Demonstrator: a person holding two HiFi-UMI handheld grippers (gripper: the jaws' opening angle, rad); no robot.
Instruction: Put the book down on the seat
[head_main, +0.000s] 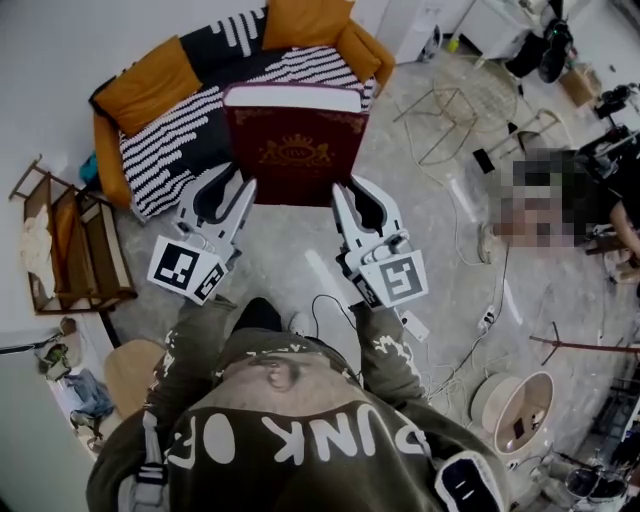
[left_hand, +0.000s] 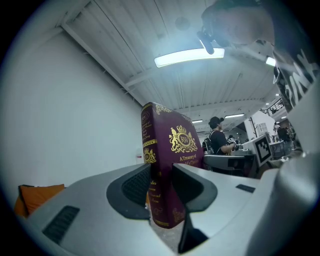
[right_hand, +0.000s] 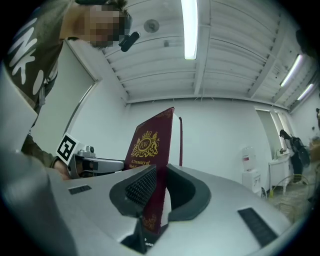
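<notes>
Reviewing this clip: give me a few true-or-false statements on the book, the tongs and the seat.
1. The seat has a striped cover and orange cushions. True.
2. The left tongs and right tongs each clamp the book. True.
3. The book lies flat on the seat. False: it is held up in the air, not yet set down.
4. The book's cover is green. False: it is dark red with a gold crest.
5. The right tongs are empty. False: they are shut on the book's edge.
</notes>
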